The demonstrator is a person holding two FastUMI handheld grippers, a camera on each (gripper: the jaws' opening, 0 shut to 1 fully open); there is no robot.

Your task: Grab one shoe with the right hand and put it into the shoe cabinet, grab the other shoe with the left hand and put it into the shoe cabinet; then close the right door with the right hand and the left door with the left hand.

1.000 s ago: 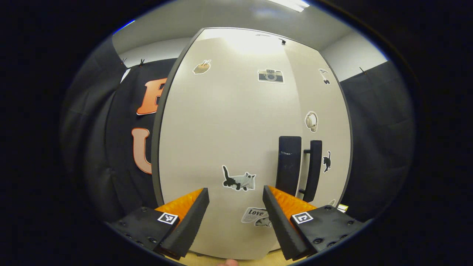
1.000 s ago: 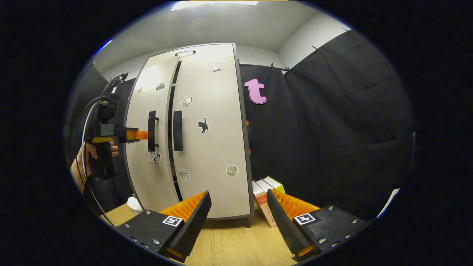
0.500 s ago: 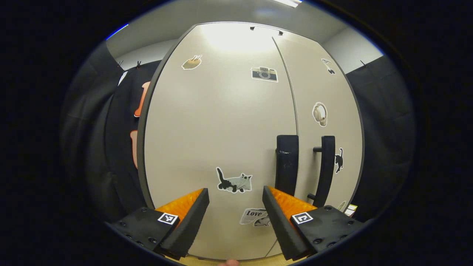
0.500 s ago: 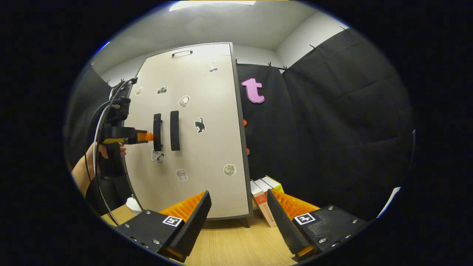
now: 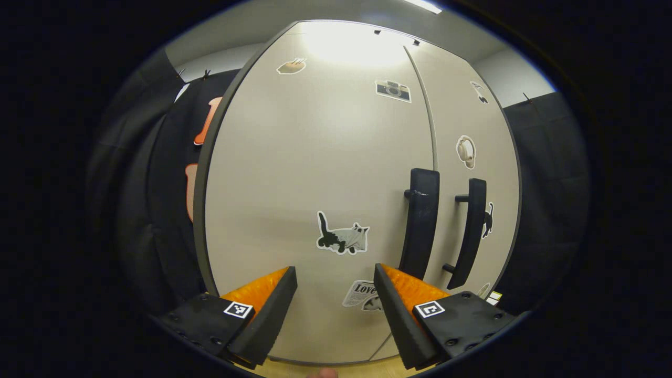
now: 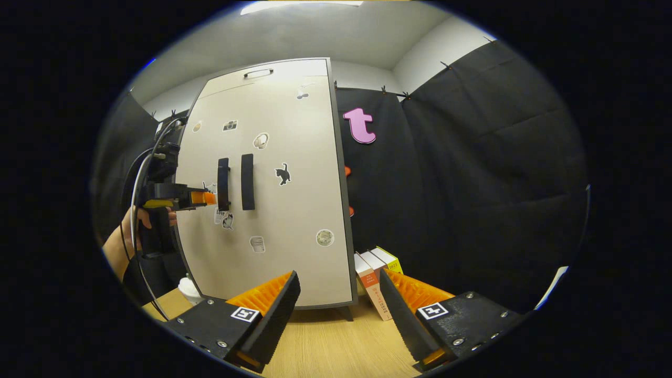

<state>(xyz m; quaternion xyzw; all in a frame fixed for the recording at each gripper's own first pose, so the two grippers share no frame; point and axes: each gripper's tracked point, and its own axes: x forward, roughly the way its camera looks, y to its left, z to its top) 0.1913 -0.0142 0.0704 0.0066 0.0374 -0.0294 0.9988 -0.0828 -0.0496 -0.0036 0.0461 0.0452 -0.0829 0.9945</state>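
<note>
The pale shoe cabinet fills the space ahead in the left gripper view, both doors shut flush. Its two dark handles stand side by side at the seam. My left gripper is open and empty, facing the left door below a cat sticker, left of the handles. In the right gripper view the cabinet stands on the table at left. There the left gripper, held by a hand, points at the left handle. My right gripper is open and empty, well back from the cabinet.
A wooden table top lies under the right gripper. Several books lean at the cabinet's right foot. A small white object sits at its left foot. Black cloth walls close in the booth on both sides.
The left door has swung from ajar to shut, closing the dark gap between the doors. The left gripper followed it in, then eased slightly. The right gripper has barely moved.
</note>
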